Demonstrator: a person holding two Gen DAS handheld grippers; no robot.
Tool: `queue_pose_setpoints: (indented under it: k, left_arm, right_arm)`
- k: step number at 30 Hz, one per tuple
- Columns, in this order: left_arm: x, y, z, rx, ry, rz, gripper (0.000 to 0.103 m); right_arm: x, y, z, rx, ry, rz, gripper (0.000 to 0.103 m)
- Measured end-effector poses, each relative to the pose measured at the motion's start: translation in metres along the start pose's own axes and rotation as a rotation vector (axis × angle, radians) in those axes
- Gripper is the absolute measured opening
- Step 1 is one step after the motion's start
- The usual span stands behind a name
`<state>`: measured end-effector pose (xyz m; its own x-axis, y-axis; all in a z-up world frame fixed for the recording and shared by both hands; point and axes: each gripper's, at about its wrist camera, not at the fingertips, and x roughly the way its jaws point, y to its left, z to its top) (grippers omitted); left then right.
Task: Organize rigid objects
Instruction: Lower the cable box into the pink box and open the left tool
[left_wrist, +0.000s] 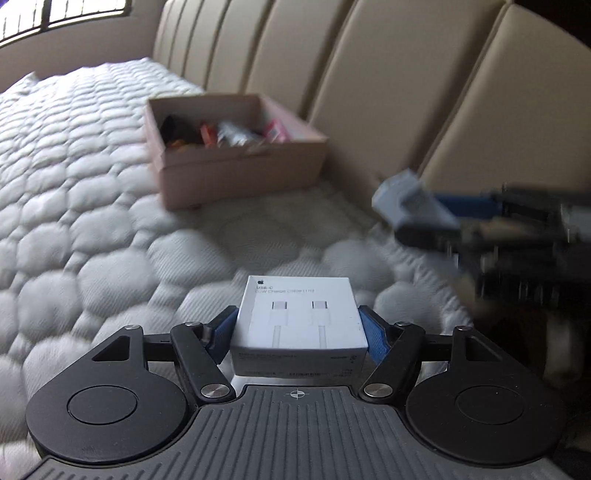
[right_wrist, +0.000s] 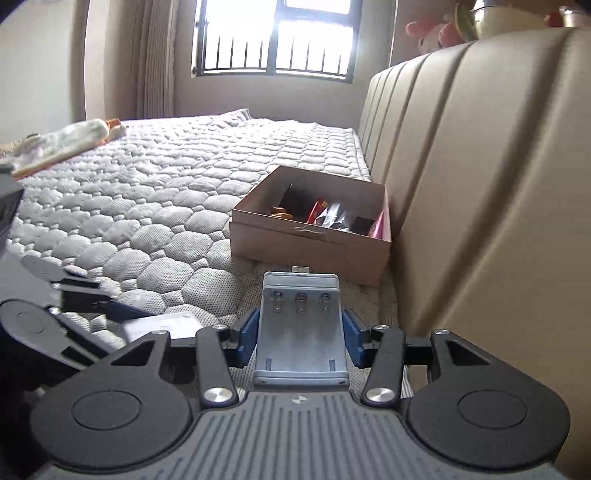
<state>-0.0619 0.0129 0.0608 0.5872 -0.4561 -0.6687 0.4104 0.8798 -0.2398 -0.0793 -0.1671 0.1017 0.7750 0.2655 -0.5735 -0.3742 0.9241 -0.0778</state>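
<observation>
Cable box (left_wrist: 300, 318) sits clamped between the left gripper (left_wrist: 298, 328) pads, and the right gripper (right_wrist: 300, 334) is closed on a silver battery charger (right_wrist: 301, 332); both hang above the quilted mattress (left_wrist: 92, 206). Carrying looks underway: next, likely lower each into the cardboard box (right_wrist: 314, 243) by the headboard (right_wrist: 480, 184), which is already partly filled

Black linkage arms, silver screws, blue jaws, grey ribbed body.
</observation>
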Motion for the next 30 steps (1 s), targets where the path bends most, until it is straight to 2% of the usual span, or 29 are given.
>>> queue_pose_setpoints:
  k: [3,7,12,15,19,21,24,30]
  left_arm:
    - [0.010,0.002,0.033,0.007,-0.043,0.025,0.075]
    - [0.030,0.015,0.095,-0.022,-0.126,0.062,0.075]
    - [0.060,0.033,0.168,-0.062,-0.271,0.154,0.075]
    - [0.095,0.049,0.193,-0.104,-0.270,0.178,0.075]
    - [0.146,0.060,0.195,-0.098,-0.135,0.296,0.070]
    - [0.157,0.063,0.189,-0.084,-0.088,0.317,0.070]
    - [0.154,0.068,0.179,-0.098,-0.096,0.309,0.070]
    - [0.115,0.073,0.155,-0.105,-0.147,0.266,0.070]
  right_arm:
    - [-0.009,-0.004,-0.005,0.010,-0.018,-0.017,0.048]
    - [-0.014,-0.008,-0.014,0.026,-0.033,-0.016,0.048]
    - [-0.014,-0.013,-0.021,0.046,-0.049,0.009,0.048]
    - [-0.010,-0.016,-0.023,0.055,-0.052,0.013,0.048]
    - [-0.010,-0.017,-0.030,0.057,-0.058,-0.004,0.048]
    - [-0.009,-0.018,-0.032,0.051,-0.056,-0.012,0.048]
    - [-0.007,-0.019,-0.037,0.054,-0.047,-0.011,0.048]
    - [0.004,-0.021,-0.036,0.073,-0.013,-0.006,0.048]
